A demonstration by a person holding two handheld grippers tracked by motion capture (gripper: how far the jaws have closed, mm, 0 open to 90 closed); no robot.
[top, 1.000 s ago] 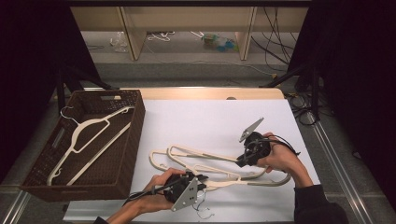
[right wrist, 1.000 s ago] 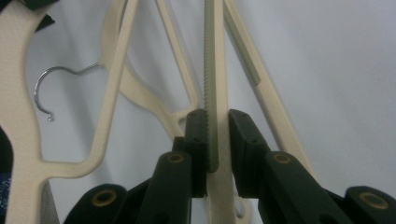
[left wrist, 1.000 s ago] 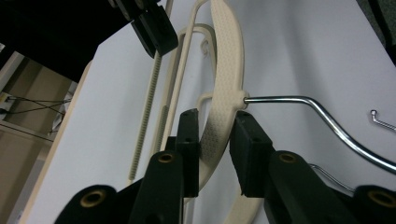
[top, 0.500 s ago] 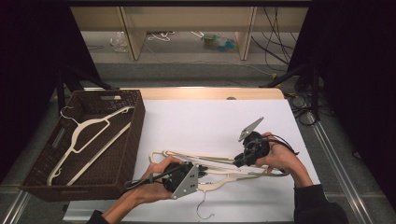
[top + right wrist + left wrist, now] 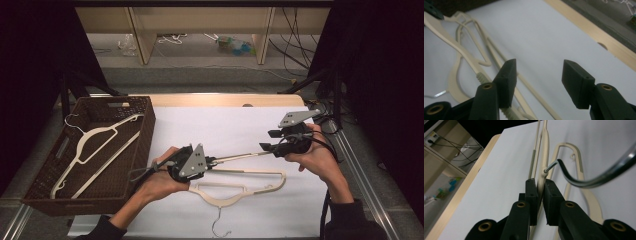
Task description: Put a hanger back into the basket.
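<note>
High view: the left gripper (image 5: 207, 161) is clamped on a cream plastic hanger (image 5: 240, 157), raised edge-on near the white table's (image 5: 225, 127) front edge for carrying toward the brown wicker basket (image 5: 146, 131); the right gripper (image 5: 270, 141) stands apart.

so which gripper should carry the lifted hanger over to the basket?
Left. The left gripper is shut on the lifted hanger, and the basket sits on its side of the table. The right gripper is open, gripping nothing.
</note>
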